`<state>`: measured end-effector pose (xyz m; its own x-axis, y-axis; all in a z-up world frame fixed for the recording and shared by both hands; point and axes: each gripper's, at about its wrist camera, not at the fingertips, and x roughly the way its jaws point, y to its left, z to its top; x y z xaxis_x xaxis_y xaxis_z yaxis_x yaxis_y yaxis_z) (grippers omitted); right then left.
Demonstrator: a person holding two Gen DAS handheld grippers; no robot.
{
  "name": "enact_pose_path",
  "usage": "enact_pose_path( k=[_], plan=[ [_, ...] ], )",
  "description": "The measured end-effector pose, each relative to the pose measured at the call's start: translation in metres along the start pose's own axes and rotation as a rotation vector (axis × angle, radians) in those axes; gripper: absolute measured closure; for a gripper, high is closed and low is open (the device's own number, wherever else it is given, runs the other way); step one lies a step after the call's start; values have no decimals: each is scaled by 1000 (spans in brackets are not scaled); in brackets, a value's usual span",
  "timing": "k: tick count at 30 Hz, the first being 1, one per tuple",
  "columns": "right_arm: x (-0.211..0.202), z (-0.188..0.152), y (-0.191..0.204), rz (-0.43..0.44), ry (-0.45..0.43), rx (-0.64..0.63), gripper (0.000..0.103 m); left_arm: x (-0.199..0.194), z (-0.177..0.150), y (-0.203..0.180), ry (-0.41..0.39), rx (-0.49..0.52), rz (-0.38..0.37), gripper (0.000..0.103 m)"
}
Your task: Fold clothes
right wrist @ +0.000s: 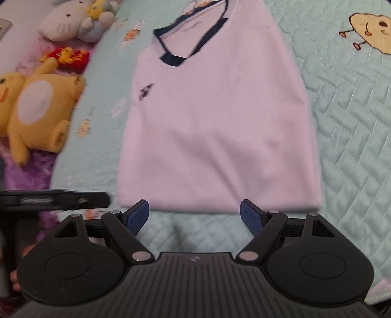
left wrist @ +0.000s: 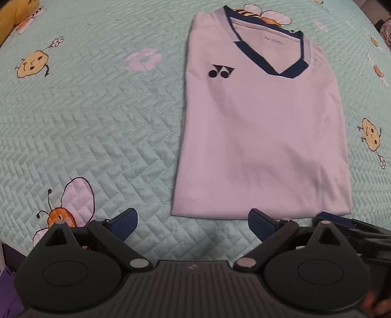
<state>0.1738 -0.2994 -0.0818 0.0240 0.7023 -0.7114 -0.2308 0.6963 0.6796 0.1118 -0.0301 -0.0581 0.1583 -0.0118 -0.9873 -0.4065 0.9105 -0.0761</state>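
Your shirt (right wrist: 217, 117) lies sleeves-tucked, running lengthwise up-frame, hem just ahead of your right tongs (right wrist: 194, 216); left tongs (left wrist: 193, 226) sit left of it. Both gape, empty.

A folded shirt (left wrist: 259, 127) is lying flat on a quilted bedspread (left wrist: 97, 127), its collar (left wrist: 268, 53) pointing away and its hem nearest the cameras. The left gripper (left wrist: 193, 225) is hovering just before the hem's left corner, fingers spread, mostly over bare bedspread. The right gripper (right wrist: 194, 216) is sitting just before the middle of the hem, fingers spread too, close to the left gripper at its left. Left of the shirt, at the bedspread's edge, stuffed toys (right wrist: 36, 107) are lying, one (right wrist: 73, 22) further back than the other.
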Motion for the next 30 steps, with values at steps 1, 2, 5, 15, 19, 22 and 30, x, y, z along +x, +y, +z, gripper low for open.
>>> enact_pose_path(
  k=[1, 2, 5, 15, 19, 22, 30],
  plan=[
    [-8, 3, 0, 48, -18, 21, 21, 1, 0, 1, 3, -9, -1, 3],
    [-16, 8, 1, 71, -46, 29, 21, 1, 0, 1, 3, -12, -3, 3],
    [-34, 23, 5, 68, -124, 24, 21, 2, -1, -3, 0, -1, -18, 3],
    [-37, 44, -30, -14, -202, 96, 21, 19, -10, -54, -19, 108, -221, 4],
    [-32, 51, -48, -71, -213, 120, 21, 30, -16, -55, 22, 97, -176, 6],
    [-38, 50, -55, -58, -241, 128, 21, 25, -16, -45, 12, 79, -183, 6],
    [-51, 45, 25, -192, -291, -161, 21, 4, -9, -40, -57, 104, -57, 6]
  ],
)
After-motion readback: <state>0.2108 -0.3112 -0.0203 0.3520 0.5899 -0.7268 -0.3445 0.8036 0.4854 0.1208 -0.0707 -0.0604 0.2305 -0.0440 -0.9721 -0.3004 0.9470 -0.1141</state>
